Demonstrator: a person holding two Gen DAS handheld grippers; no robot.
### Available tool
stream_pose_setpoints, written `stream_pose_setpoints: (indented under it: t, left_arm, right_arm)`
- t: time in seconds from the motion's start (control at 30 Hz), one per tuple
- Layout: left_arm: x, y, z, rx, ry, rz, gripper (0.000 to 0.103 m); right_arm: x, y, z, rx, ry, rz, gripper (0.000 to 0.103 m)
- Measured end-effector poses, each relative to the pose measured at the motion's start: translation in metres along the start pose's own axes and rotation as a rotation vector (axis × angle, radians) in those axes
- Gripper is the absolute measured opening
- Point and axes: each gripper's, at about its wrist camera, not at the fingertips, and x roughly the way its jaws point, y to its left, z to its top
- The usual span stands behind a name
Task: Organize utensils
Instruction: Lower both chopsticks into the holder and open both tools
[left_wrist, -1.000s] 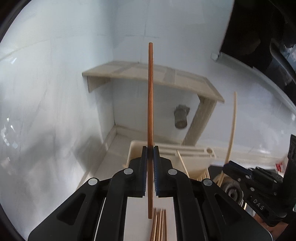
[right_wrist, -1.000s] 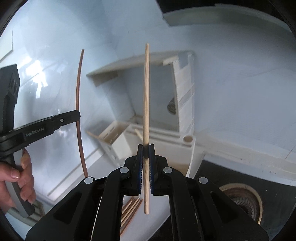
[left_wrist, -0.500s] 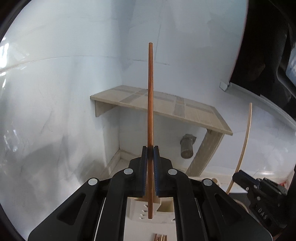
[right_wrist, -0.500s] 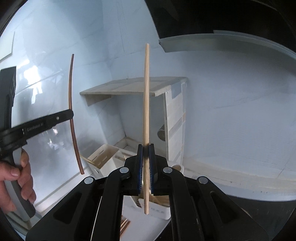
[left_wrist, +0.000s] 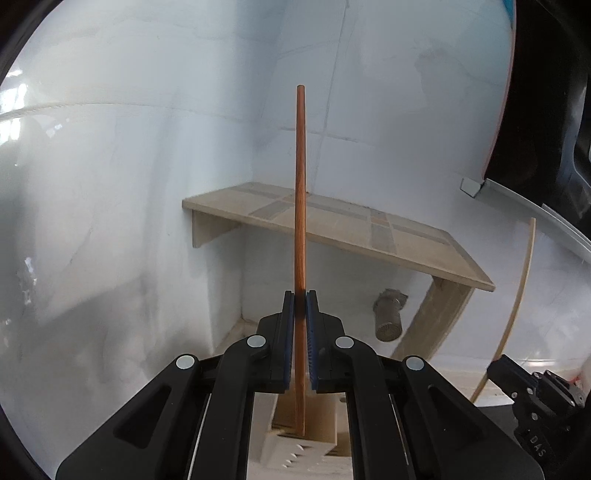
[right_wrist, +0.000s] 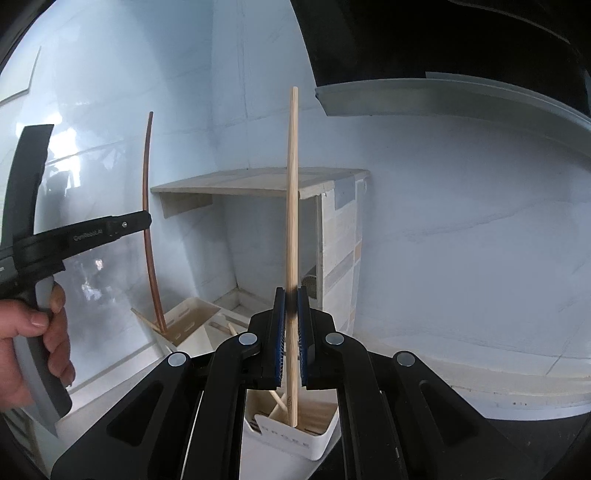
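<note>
My left gripper (left_wrist: 300, 295) is shut on a dark reddish-brown chopstick (left_wrist: 300, 192), held upright; its lower tip hangs over a cream slotted holder compartment (left_wrist: 306, 448). It also shows in the right wrist view (right_wrist: 146, 206), its tip at the left compartment (right_wrist: 188, 317). My right gripper (right_wrist: 291, 291) is shut on a pale bamboo chopstick (right_wrist: 292, 192), upright, its lower tip over a white compartment (right_wrist: 314, 439) that holds several pale chopsticks. The pale chopstick also shows in the left wrist view (left_wrist: 517, 302).
A tiled wooden shelf (left_wrist: 332, 225) stands in the white corner behind the holder. A metal drain fitting (left_wrist: 388, 317) sits under it. A dark stovetop edge (right_wrist: 517, 443) lies at lower right. A hand (right_wrist: 33, 339) grips the left tool.
Both grippers have moved forward and up over the utensil holder, each chopstick's lower tip now above a compartment. The loose chopsticks on the counter have dropped out of view.
</note>
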Motion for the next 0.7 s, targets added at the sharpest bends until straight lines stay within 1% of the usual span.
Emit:
stream_pose_setpoints:
  t: [0.17,0.23,0.33,0.57,0.7]
  left_arm:
    - [0.008,0.003,-0.001,-0.021,-0.024,0.029,0.006]
    - [0.012,0.005,-0.005,-0.045,-0.018,0.033,0.006]
    - [0.018,0.008,-0.013,-0.083,-0.006,0.039,0.006]
    - [0.026,0.009,-0.020,-0.097,-0.011,0.082,0.006]
    - [0.034,0.005,-0.024,-0.088,0.000,0.083,0.006]
  right_arm:
    - [0.007,-0.006,-0.003,0.026,0.013,0.017,0.007]
    - [0.011,-0.007,-0.006,0.015,0.019,0.020,0.007]
    - [0.012,-0.005,-0.010,-0.024,0.003,0.015,0.007]
    - [0.017,-0.012,-0.021,-0.026,0.002,0.008,0.007]
    - [0.011,-0.007,-0.027,-0.052,0.003,0.018,0.007]
